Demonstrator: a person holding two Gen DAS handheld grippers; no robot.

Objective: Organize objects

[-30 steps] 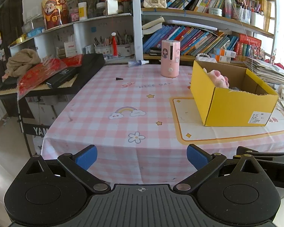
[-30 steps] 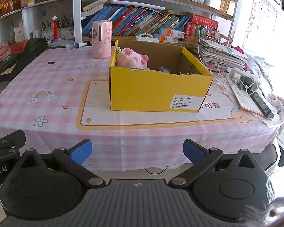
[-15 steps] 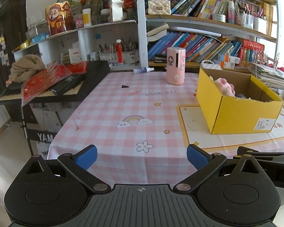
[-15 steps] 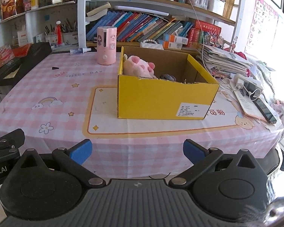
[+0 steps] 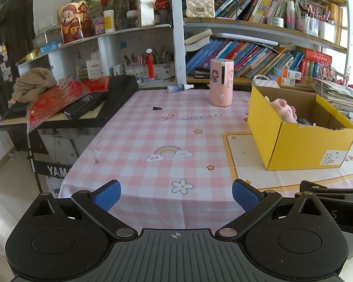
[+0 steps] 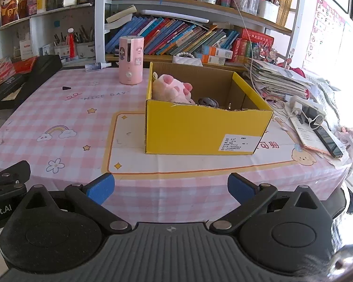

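Both grippers, left gripper and right gripper, are hanging released off the surface's near edge; yellow box, at twelve o'clock of the right, is holding the pink plush. Best approaching high, over the rim.

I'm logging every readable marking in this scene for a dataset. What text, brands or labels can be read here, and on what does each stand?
"NICE DAY": printed on the pink checked tablecloth.
"YAM", cut off: on the keyboard stand left of the table.
"bot.AI", cut off: on the left gripper's body, seen in the right wrist view.
Alphabet letters, "A", "B", "C": on the wall poster.
White label on the yellow box: too small.
Book spines: blurred.
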